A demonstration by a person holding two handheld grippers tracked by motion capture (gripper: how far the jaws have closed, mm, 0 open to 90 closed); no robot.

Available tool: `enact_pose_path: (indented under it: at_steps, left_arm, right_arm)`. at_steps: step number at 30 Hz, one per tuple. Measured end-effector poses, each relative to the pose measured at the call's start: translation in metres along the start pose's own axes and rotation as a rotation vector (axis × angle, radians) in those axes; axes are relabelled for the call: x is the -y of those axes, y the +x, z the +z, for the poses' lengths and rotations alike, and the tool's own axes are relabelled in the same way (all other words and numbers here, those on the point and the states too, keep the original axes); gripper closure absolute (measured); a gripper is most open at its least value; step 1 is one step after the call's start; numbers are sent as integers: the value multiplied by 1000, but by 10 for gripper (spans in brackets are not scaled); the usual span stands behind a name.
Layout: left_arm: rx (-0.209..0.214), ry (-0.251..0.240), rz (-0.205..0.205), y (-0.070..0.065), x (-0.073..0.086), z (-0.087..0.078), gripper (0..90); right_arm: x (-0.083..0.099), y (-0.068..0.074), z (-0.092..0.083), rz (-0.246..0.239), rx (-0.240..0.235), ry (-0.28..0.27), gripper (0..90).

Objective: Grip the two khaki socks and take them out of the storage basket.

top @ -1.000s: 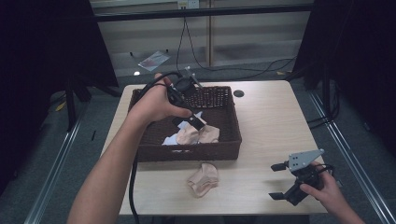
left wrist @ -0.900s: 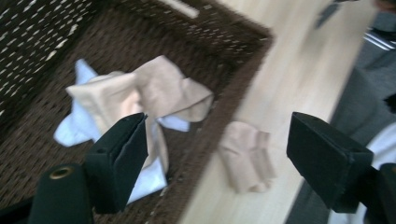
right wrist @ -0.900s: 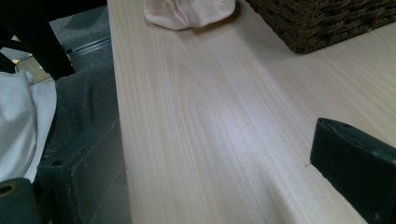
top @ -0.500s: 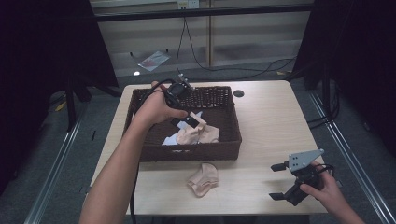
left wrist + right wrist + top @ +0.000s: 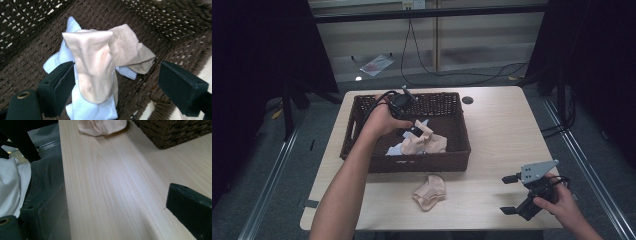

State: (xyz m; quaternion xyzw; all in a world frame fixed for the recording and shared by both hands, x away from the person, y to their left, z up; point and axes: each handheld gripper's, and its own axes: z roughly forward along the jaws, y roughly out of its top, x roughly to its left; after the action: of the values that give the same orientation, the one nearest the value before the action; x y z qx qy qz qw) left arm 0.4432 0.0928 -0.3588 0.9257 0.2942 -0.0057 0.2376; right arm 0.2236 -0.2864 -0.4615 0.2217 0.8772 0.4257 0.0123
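1. While the left gripper (image 5: 412, 131) hangs inside the brown wicker basket (image 5: 362, 145), its jaws stand wide apart and have just been opening further; the pads press on nothing.
2. In the left gripper view, a beige sock (image 5: 97, 67) lies between those jaws on the basket floor, draped over a pale blue sock (image 5: 92, 110), which it touches.
3. The left jaw is just beside the beige sock's edge; whether it brushes the fabric is hard to tell from this angle.
4. A second beige piece (image 5: 132, 55), possibly another sock, lies crossed behind the first, its toe toward the basket's wall.
5. In the high view, the small heap of socks sits in the middle of the basket, nearer its front wall.
6. Another beige sock (image 5: 429, 191) lies crumpled on the wooden table (image 5: 502, 130), just outside the basket's front wall.
7. The right gripper (image 5: 518, 196) rests in the person's hand near the table's front right corner, well apart from the basket.
8. Its jaws are spread with only bare tabletop between them.
9. In the right gripper view, the loose sock (image 5: 102, 126) and a corner of the basket (image 5: 175, 132) lie farther off.
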Motion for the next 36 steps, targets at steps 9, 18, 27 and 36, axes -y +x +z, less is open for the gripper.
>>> enact_pose_path:
  at_steps: [9, 18, 27, 36]
  left_arm:
    - [-24, -21, -42, 12, 6, 22, 150]
    - [-48, -49, -83, 22, 12, 42, 170]
    - [-68, -62, -89, 28, 14, 60, 200]
    - [-75, -82, -101, 35, 17, 77, 283]
  right_arm:
    - [0, 0, 0, 0, -1, -1, 23]
    - [0, 0, 0, -2, -2, -1, 23]
    - [0, 0, 0, -3, -1, -2, 23]
    - [0, 0, -1, -6, -3, -6, 23]
